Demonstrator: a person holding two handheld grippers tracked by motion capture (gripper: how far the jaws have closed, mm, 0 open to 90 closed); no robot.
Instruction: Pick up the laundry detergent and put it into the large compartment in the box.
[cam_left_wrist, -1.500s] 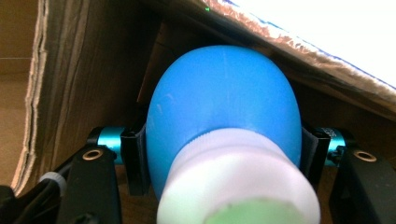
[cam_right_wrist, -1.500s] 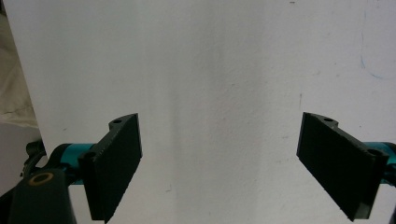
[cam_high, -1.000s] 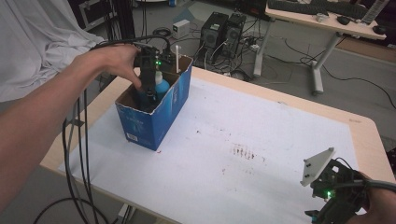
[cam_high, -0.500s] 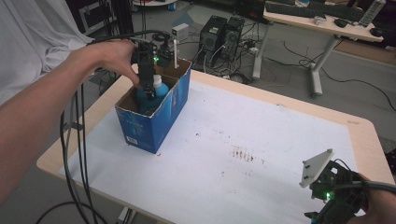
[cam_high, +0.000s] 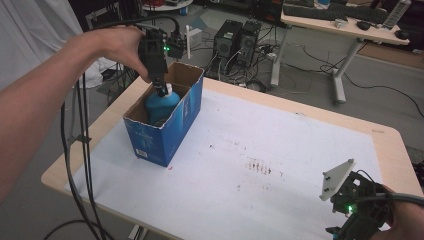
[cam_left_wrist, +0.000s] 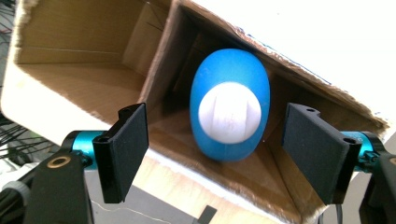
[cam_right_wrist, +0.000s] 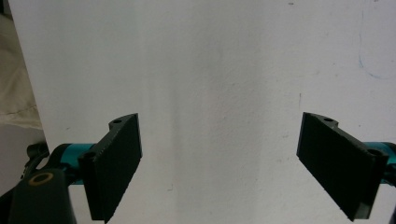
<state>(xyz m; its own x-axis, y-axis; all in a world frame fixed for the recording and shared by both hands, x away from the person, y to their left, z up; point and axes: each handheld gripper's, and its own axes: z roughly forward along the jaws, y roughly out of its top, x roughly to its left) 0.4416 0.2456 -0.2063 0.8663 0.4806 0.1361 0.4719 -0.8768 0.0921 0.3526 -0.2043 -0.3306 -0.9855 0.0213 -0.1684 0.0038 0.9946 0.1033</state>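
**Left claw above the boxed bottle, right claw idle over the sheet**

Left claw (cam_high: 161, 90) points straight down over the open top of the blue cardboard box (cam_high: 176, 125), at the far-left part of the desk (cam_high: 385, 137). Held from above by the person's left hand (cam_high: 122, 47), cables trailing off toward the left edge. Its jaws have just been opening; they now stand wide, nothing pressed between them.

Blue bottle (cam_high: 161, 105) stands upright inside the box, toward its far end, white cap (cam_high: 170, 89) up. In the left gripper view the bottle (cam_left_wrist: 229, 105) sits below and between the two jaws, clear of both pads, its cap (cam_left_wrist: 229, 113) facing the camera. Brown inner walls of the box (cam_left_wrist: 74, 88) ring it; the bottle is close to one corner, with bare cardboard floor on the other side.

Right claw (cam_high: 350, 227) is at the near-right corner of the desk, well apart from the box, held low, with a green light on its body and the grey three-cornered plate (cam_high: 336, 179) standing up on top. In the right gripper view its jaws are spread wide with nothing between them, over the white sheet (cam_right_wrist: 215, 84).

White sheet (cam_high: 280, 130) covers most of the desk; a patch of small reddish marks (cam_high: 260, 166) lies near the middle, right of the box.
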